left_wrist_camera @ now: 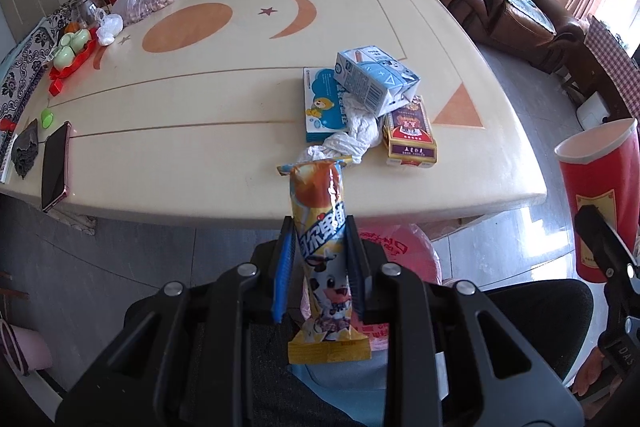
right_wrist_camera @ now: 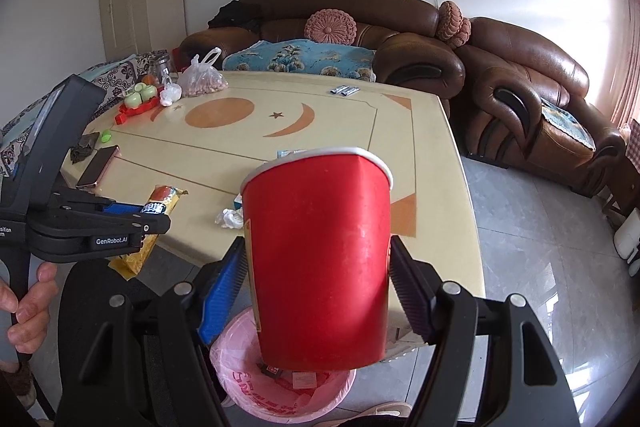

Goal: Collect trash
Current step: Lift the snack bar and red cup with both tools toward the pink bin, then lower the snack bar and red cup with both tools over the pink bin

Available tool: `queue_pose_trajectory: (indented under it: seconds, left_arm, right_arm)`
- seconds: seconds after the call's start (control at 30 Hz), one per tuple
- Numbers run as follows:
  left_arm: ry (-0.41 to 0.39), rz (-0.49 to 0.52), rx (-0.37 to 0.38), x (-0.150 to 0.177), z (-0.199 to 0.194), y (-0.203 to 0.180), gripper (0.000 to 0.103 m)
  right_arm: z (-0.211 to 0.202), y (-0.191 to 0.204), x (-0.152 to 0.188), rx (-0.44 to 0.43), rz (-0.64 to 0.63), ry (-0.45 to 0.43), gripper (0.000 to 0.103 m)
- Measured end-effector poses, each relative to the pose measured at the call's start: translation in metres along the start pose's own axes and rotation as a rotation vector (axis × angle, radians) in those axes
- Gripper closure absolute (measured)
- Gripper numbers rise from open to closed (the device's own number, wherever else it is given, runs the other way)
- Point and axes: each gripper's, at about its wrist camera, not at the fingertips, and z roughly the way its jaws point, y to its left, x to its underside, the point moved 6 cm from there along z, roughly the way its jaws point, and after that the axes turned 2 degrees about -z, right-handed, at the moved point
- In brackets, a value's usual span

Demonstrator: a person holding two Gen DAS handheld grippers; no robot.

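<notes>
Gripping a yellow snack wrapper (left_wrist_camera: 325, 259) upright in my left gripper (left_wrist_camera: 320, 247), both pads pressed tight on its sides, just off the near edge of the table (left_wrist_camera: 200, 99). On my right, my right gripper (right_wrist_camera: 320, 267) is clamped around a red paper cup (right_wrist_camera: 318, 259), held over the pink-bagged trash bin (right_wrist_camera: 248, 387) on the floor. Left on the table: a milk carton (left_wrist_camera: 376, 79), crumpled tissue (left_wrist_camera: 356, 135), a blue box (left_wrist_camera: 322, 103) and a card pack (left_wrist_camera: 410, 131), bunched near the right side.
</notes>
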Motion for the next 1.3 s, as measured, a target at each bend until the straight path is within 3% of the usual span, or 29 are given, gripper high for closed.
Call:
queue_pose_trajectory:
  seconds: [0.7,1.3]
  left_arm:
    - [0.04,0.094,0.002,0.044,0.022,-0.032,0.078]
    - [0.186,0.144,0.05,0.086,0.094,-0.046,0.078]
  right_arm:
    - [0.007,0.02,0.049,-0.031,-0.003,0.077,0.035]
    - [0.061,0.019,0.105,-0.068,0.026,0.232,0.035]
